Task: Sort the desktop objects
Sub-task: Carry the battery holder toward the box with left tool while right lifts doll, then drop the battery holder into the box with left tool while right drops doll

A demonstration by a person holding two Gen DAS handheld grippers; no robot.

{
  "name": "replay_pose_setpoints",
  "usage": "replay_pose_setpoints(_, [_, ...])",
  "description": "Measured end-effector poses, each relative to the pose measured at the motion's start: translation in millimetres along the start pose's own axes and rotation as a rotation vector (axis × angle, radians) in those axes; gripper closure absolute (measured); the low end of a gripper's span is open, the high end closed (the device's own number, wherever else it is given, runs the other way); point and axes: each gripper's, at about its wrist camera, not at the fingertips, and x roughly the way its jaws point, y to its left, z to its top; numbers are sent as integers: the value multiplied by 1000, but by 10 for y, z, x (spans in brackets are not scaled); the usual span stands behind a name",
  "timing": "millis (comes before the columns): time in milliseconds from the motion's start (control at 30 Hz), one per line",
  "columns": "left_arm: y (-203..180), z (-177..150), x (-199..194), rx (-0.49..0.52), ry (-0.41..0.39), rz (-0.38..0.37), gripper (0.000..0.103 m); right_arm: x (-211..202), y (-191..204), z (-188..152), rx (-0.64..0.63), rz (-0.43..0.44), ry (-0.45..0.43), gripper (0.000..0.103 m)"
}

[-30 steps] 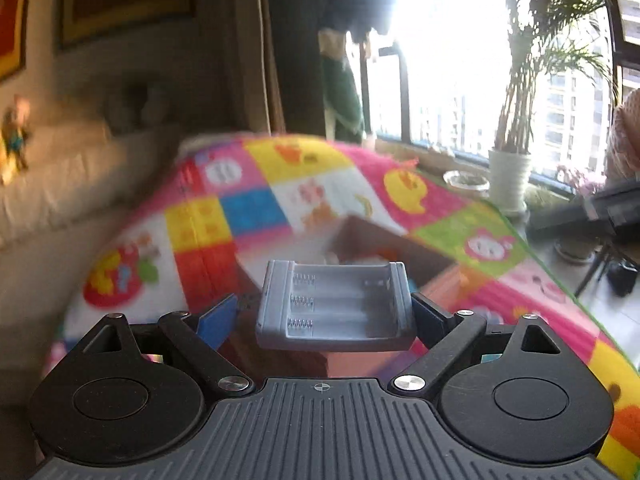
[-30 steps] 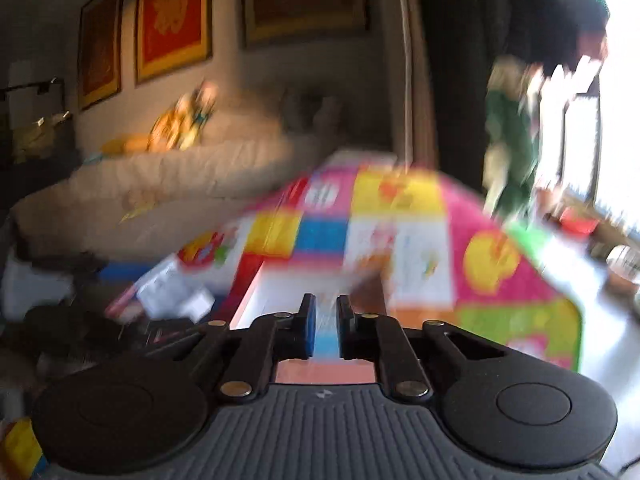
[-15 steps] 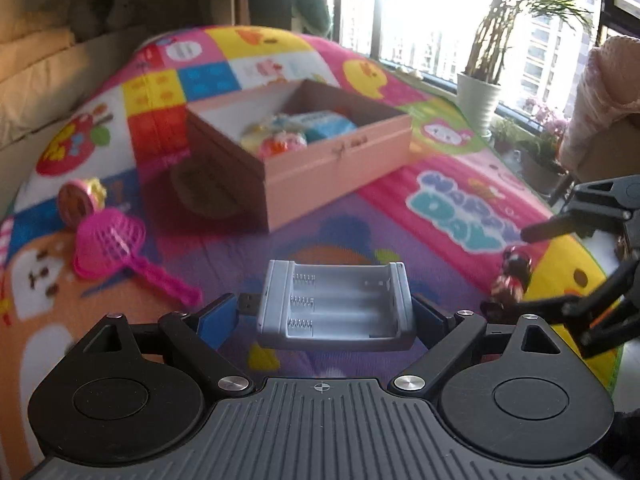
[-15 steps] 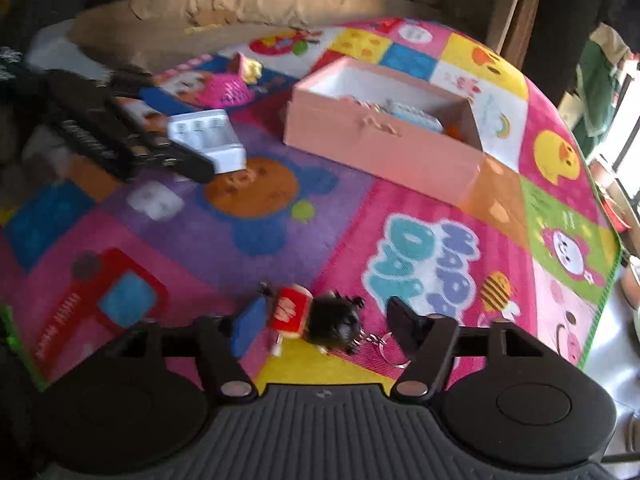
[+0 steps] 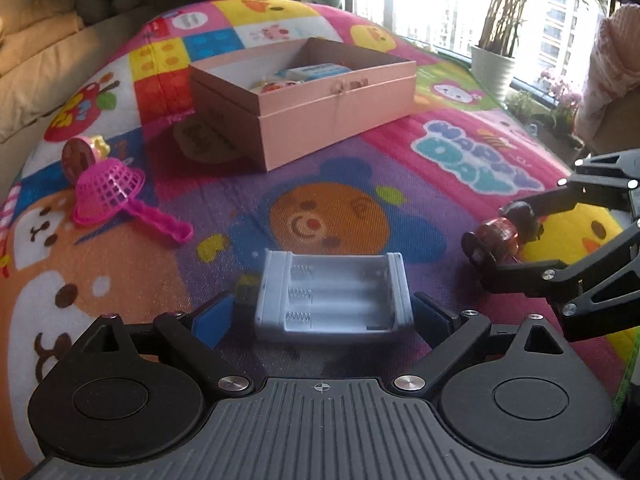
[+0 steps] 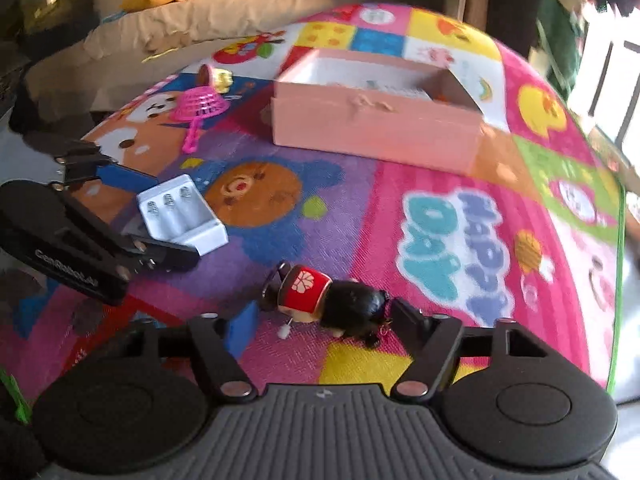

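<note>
Left tongs [image 5: 324, 314]: held low over the play mat [image 5: 360, 184], pointing forward; spread wide around the grey battery holder [image 5: 332, 296], which lay on the mat between the fingers, apparently loose.
Right tongs [image 6: 320, 320]: low and level beside the left; parted wide, straddling the doll keychain [image 6: 328, 300], right fingertip touching its black head, left one just short.
Pink strainer [image 5: 108, 194]: farther left on the mat.
Pink box [image 5: 320, 120]: farthest back, lid off, items inside.
</note>
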Motion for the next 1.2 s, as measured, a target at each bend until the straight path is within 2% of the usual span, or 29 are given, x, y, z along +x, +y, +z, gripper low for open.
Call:
replay_pose_setpoints(133, [6,34,32,-9,-10,14,6,10,13,44,-7,17,-5,33])
replay_pose_setpoints(300, [-7,146,32,18,-41,-8,8,-40,-123,197,37,60,-26,33])
replay_pose_setpoints(367, [-11,326,-79,52,-106,-7,9,-180,-207,367,49,64,-99,33])
replay_pose_setpoints(533, [96,1027,-268,101,-329,84,8,-721,-494,957,96,26,-412,33])
replay_pose_setpoints(600, [188,1250,-165,84,-380,86,8,-811,-570,1142,101,-17,-512,33])
replay_pose_setpoints(667, [314,1453,37,27,-394,74,8,-804,-651,1282,133,-38,-561,33])
replay_pose_setpoints(733, [430,1615,301,-28,-364,54,8,-719,-745,1407,188,-16,-563,33])
replay_pose_setpoints(800, [516,1709,536,-74,-294,35,8,-613,-797,1477,217,-7,-544,33])
replay_pose_setpoints(900, [650,1662,562,-158,-255,9,5,-480,-850,1518,228,-48,-513,33])
replay_pose_setpoints(967, [735,1525,424,-193,-263,10,3,-406,-895,1522,244,-65,-491,33])
replay_pose_setpoints(1100, [841,1070,136,-180,-283,108,2,-240,-1058,1569,283,-56,-438,33])
replay_pose_setpoints(1200, [901,651,58,-170,-256,168,2,-54,-1062,1721,288,-21,-389,33])
